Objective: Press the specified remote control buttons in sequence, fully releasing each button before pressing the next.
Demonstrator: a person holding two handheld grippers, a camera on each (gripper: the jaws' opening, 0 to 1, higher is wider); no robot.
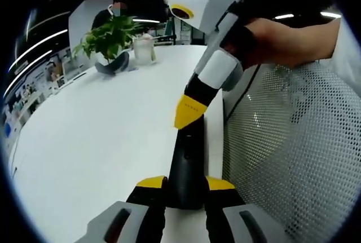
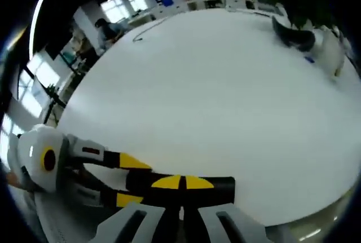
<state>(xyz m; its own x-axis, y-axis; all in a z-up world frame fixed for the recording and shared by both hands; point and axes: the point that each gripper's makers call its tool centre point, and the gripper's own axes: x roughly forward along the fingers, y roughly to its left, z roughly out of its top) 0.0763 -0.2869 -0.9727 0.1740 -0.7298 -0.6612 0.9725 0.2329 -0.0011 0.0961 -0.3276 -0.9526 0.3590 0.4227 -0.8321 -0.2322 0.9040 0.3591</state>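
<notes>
Remote control (image 1: 186, 167) is a slim black one, clamped by its near end between the yellow-tipped jaws of the left gripper (image 1: 186, 185) and lying lengthwise along the white table (image 1: 101, 141) edge. In the right gripper view that same remote (image 2: 186, 191) runs sideways, with the left gripper (image 2: 121, 180) squeezing it from the left. The right gripper (image 2: 181, 183) has its yellow tips drawn together, basically no gap, and they're planted on top of the remote's body. From the left gripper view you see the right gripper (image 1: 190, 111) coming down at a slant, tip meeting the remote's far part, with a hand (image 1: 265, 40) wrapped around its handle. Just right of that there's a white mesh chair back (image 1: 293, 153). Way off at the far end of the table sit a potted plant (image 1: 110, 43) and a pale container (image 1: 144, 48) beside it.
</notes>
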